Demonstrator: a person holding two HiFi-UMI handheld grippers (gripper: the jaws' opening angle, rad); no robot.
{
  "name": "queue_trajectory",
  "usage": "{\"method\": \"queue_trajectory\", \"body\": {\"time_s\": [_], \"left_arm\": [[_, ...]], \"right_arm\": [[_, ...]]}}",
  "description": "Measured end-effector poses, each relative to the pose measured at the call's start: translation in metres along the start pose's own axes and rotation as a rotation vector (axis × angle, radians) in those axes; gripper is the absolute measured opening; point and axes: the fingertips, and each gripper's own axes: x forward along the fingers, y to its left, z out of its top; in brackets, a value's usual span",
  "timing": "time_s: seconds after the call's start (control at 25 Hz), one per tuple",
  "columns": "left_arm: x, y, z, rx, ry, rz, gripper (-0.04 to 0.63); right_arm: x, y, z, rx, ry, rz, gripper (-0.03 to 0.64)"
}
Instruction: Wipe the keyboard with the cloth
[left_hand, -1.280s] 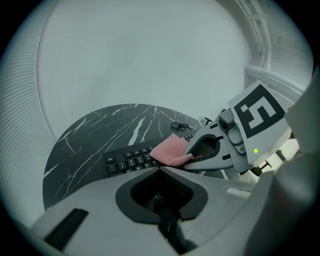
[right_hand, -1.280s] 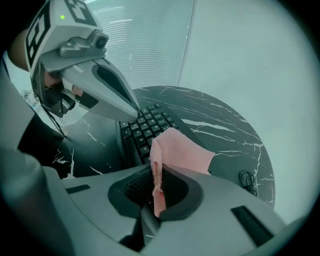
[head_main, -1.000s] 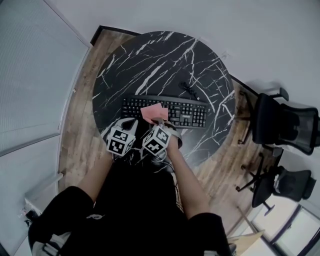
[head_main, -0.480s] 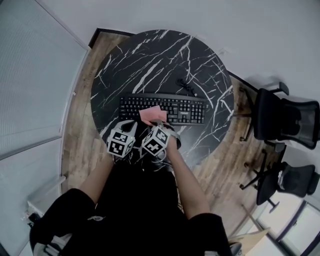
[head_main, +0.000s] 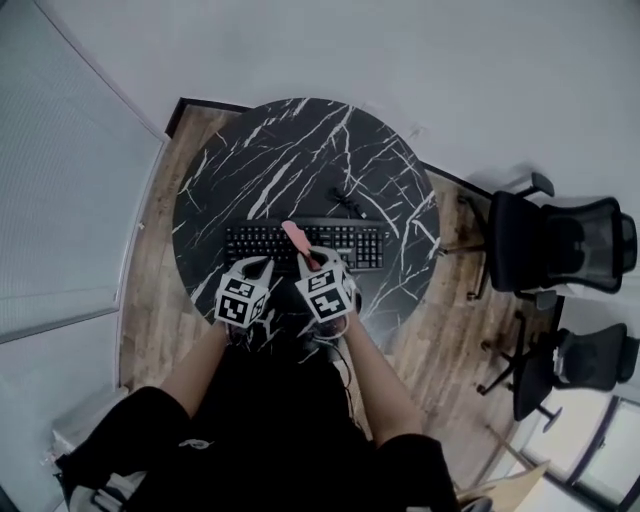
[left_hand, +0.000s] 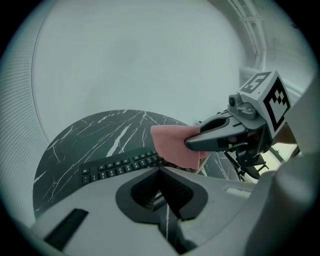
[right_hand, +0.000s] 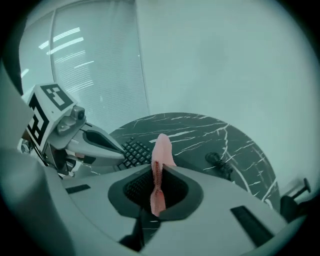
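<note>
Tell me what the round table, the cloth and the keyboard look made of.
Table: black stone, marble or a marble-look surface, going by the white veins; smooth.
Cloth: thin soft pink fabric, matte, pinched into a fold.
Keyboard: probably black plastic, matte keys.

Person is wearing a black short-sleeved top (head_main: 265, 425), sleeves ending above the elbows, forearms bare. Left gripper (head_main: 258, 266) and right gripper (head_main: 312, 260) are both showing light grey moulded shells with dark, ribbed jaw recesses. Each is carrying a white cube (head_main: 238, 301) printed with black square markers. In the left gripper view the right gripper is showing a long black finger (left_hand: 215, 140), a grey rounded housing and a small round knob beside its cube.
</note>
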Motion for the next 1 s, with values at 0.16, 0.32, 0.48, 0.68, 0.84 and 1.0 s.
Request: {"method": "queue_trajectory", "body": {"time_s": [0.16, 0.32, 0.48, 0.68, 0.84, 1.0], "left_arm": [[0.008, -0.017, 0.035, 0.038, -0.045, -0.017, -0.002], [0.014, -0.035, 0.053, 0.022, -0.064, -0.033, -0.002], [0.023, -0.037, 0.042, -0.012, -0.024, -0.005, -0.002], [0.03, -0.036, 0.024, -0.032, 0.017, 0.048, -0.002], [0.038, -0.034, 0.01, -0.051, 0.049, 0.084, -0.002], [0.039, -0.04, -0.002, -0.066, 0.068, 0.097, -0.002]], "right_arm": [[-0.015, -0.041, 0.012, -0.054, 0.003, -0.07, 0.012], [-0.012, -0.073, 0.002, -0.105, 0.071, -0.115, 0.012], [0.001, -0.089, -0.005, -0.245, 0.128, -0.154, 0.012], [0.023, -0.101, -0.018, -0.603, 0.199, -0.247, 0.014], [0.046, -0.095, -0.035, -0.561, 0.212, -0.145, 0.014], [0.053, -0.091, -0.043, -0.466, 0.197, -0.089, 0.014]]}}
